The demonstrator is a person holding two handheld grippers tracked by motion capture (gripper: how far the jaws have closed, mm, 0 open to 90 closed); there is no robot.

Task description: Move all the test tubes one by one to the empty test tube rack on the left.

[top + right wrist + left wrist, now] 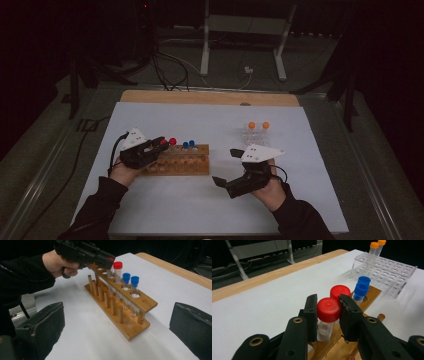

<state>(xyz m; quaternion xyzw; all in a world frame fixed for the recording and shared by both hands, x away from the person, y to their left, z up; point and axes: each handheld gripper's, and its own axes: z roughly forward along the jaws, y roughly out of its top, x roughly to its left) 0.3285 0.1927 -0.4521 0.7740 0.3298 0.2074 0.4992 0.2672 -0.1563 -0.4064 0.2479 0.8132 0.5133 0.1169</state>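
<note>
I have the left gripper (pixel 328 311) clamped on a red-capped tube (pixel 327 315), both pads pressed against its cap. The tube stands upright in the wooden rack (pixel 187 162), at the rack's left end in the high view, just beside a second red tube (pixel 340 292) and two blue tubes (pixel 362 288) farther along. My right gripper (pixel 226 166) sits apart from the rack, jaws wide with nothing between them. A clear rack (pixel 252 134) with two orange tubes (pixel 258 125) stands farther back on the white table (pixel 200 210).
</note>
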